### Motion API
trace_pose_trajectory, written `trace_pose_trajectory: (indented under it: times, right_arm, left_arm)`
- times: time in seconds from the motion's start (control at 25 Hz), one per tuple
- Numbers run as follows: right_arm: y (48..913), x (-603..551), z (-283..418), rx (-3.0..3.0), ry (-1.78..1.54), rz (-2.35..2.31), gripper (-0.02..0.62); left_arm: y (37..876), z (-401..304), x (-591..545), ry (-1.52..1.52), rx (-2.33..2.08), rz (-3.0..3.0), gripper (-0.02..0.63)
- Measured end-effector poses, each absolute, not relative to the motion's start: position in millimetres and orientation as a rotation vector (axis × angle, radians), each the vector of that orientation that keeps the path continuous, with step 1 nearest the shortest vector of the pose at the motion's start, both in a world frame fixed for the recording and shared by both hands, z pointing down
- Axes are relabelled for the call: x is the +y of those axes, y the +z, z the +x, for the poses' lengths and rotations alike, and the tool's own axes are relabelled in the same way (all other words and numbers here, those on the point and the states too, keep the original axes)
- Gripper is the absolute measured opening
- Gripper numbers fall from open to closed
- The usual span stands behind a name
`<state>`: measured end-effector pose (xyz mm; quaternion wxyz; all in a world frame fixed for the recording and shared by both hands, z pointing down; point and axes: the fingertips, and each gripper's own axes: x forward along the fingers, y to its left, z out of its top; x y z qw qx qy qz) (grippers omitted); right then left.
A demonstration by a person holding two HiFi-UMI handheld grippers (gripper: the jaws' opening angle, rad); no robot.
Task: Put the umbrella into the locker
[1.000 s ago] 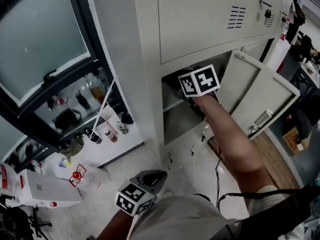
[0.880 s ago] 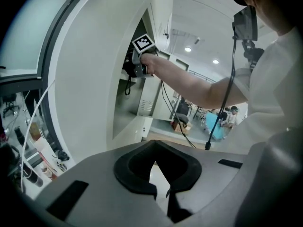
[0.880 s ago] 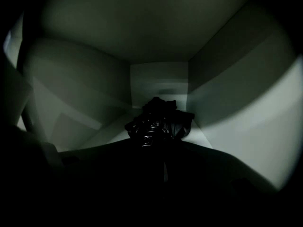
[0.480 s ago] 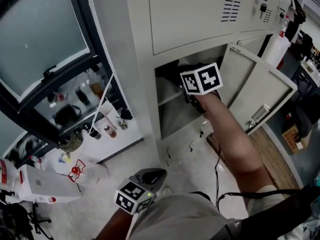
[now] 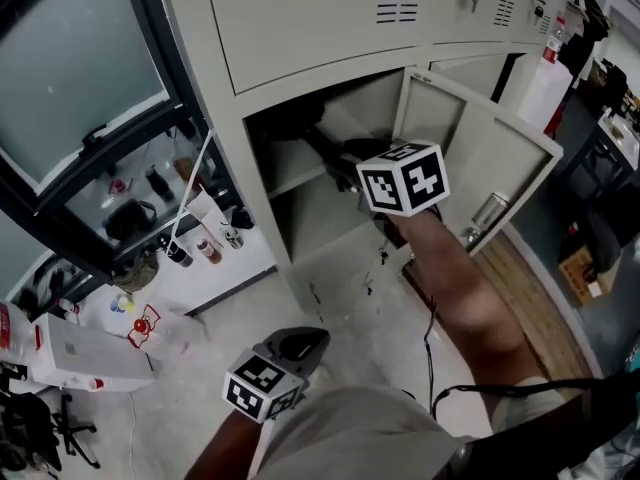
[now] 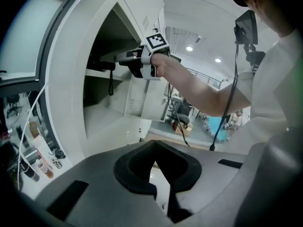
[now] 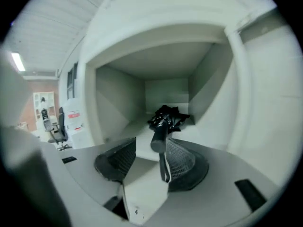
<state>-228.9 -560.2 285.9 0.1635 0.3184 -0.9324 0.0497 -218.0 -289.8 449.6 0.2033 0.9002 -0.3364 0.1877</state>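
Left gripper (image 5: 300,346): low, near the person's hip. Grey moulded shell, black pads drawn in to a thin slit, nothing between them.

Floor (image 5: 350,288): pale, speckled, with 1 black cable (image 5: 432,338) trailing across it. A wood-tone strip (image 5: 540,288) runs along its right edge.

Right gripper (image 7: 149,161): at the mouth of the open compartment, ribbed black pads spread wide, gripping nothing. The umbrella's handle end sits in the gap, just beside the pad at the view's right; can't tell if they touch.

Umbrella (image 7: 166,118): black and folded, lying on the shelf (image 5: 290,180) inside the locker (image 5: 300,38). Crumpled fabric bundle toward the shelf's back, cylindrical handle at its front edge, thin strap hanging over that edge.

Locker: pale beige sheet metal, flat panels. Lower door (image 5: 470,153) swung open to the right. Upper door shut, with louvre vents (image 5: 398,1).

Room: dark-framed window (image 5: 80,78) on the left, with small bottles (image 5: 195,251) on the white ledge below it.
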Motion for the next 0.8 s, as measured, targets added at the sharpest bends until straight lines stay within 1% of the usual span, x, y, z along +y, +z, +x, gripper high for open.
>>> trace_pose_trajectory:
  times: [0.28, 0.32, 0.4, 0.48, 0.64, 0.8]
  right_arm:
    - [304.6, -489.8, -179.8, -2.711, 0.147, 0.774, 0.170]
    - [310.1, -479.1, -170.9, -2.715, 0.154, 0.760, 0.151]
    - [322.5, -457.7, -152.2, -2.722, 0.164, 0.737, 0.086]
    - [336.8, -434.9, -133.9, -2.728, 0.179, 0.709, 0.051]
    - [365.9, -386.5, -101.7, -2.743, 0.228, 0.625, 0.032]
    - [391.8, -343.4, -76.9, -2.739, 0.263, 0.549, 0.028]
  left_arm:
    - [442.8, -153.4, -264.4, 0.474, -1.006, 2.501, 0.011]
    - [444.0, -145.9, -259.6, 0.469, -1.018, 2.494, 0.011]
    - [445.5, -130.8, -249.9, 0.459, -1.048, 2.482, 0.011]
    - [446.0, -115.3, -239.1, 0.444, -1.080, 2.471, 0.011]
    - [445.8, -89.6, -213.5, 0.413, -1.157, 2.433, 0.011]
    - [443.8, -74.7, -188.7, 0.394, -1.224, 2.394, 0.011]
